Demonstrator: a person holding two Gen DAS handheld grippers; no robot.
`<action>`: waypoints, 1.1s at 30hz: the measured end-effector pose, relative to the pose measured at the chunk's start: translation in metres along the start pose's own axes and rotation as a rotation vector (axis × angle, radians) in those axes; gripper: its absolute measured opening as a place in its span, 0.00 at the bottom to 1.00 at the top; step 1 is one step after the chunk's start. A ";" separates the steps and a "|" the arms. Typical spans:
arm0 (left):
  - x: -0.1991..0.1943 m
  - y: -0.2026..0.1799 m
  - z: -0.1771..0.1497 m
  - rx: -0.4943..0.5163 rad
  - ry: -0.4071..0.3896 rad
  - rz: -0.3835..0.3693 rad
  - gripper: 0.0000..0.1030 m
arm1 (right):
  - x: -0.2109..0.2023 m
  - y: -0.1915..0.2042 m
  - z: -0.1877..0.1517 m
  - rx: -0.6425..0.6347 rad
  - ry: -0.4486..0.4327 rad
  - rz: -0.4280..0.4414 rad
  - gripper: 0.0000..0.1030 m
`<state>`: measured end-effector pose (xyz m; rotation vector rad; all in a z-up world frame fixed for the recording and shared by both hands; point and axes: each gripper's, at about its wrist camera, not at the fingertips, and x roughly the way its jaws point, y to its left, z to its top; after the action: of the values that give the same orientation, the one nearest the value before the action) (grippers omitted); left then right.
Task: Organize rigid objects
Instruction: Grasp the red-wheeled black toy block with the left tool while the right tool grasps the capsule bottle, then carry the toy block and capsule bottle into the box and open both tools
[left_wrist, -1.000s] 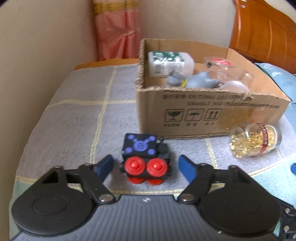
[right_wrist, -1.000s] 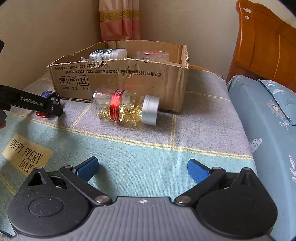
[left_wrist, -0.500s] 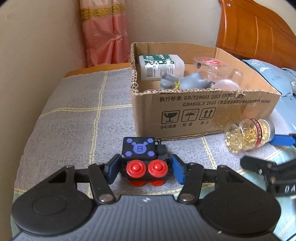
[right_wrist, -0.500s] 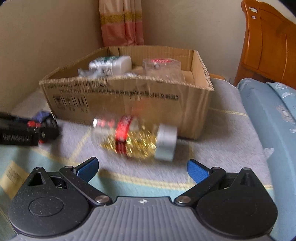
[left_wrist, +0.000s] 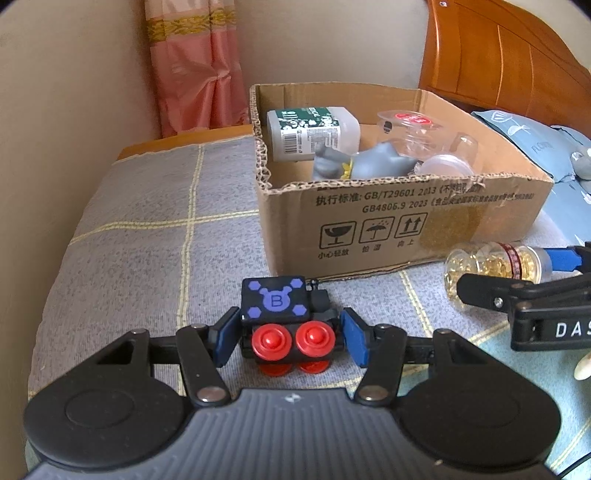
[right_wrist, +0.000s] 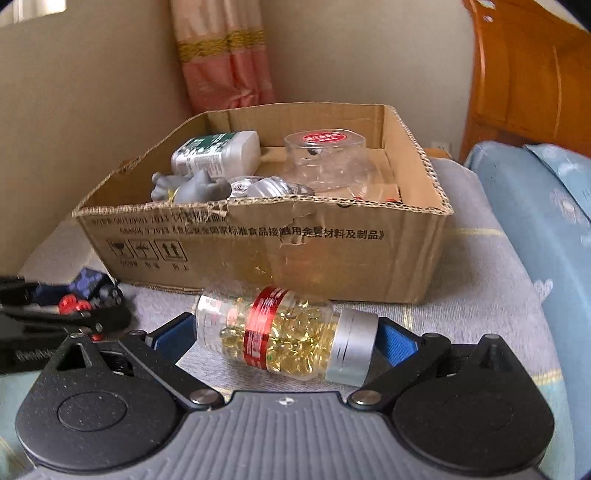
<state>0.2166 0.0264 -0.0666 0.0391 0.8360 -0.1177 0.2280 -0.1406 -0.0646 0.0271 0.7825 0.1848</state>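
A black toy cube (left_wrist: 288, 328) with two red buttons and a blue "B" face sits on the grey checked cloth. My left gripper (left_wrist: 289, 341) is shut on it, one blue pad against each side. A clear bottle of golden capsules (right_wrist: 284, 332) with a silver cap lies on its side in front of the cardboard box (right_wrist: 332, 258). My right gripper (right_wrist: 284, 339) is open, and the bottle lies lengthwise between its blue pads. The left wrist view shows the same bottle (left_wrist: 491, 262) at the right, with the right gripper (left_wrist: 509, 275) around it.
The box (left_wrist: 369, 221) holds a white bottle with a green label (left_wrist: 310, 133), a grey figure (left_wrist: 369, 162) and a clear tub with a red label (left_wrist: 410, 125). A wall runs along the left. A wooden headboard (right_wrist: 535, 92) and blue bedding (right_wrist: 535, 221) are on the right.
The left jaws closed onto the toy cube. The right gripper moved forward to the capsule bottle, which now lies between its open fingers.
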 end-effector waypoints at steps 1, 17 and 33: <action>0.000 0.000 0.000 0.002 0.001 -0.002 0.56 | 0.001 0.002 0.001 0.003 0.002 -0.004 1.00; -0.008 0.004 0.002 0.071 0.044 -0.071 0.53 | -0.010 0.008 -0.005 -0.097 0.069 0.017 0.99; -0.072 -0.015 0.060 0.205 -0.014 -0.159 0.53 | -0.087 -0.012 0.035 -0.238 0.012 0.153 0.99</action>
<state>0.2111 0.0136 0.0273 0.1642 0.8103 -0.3530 0.1942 -0.1661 0.0196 -0.1400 0.7659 0.4230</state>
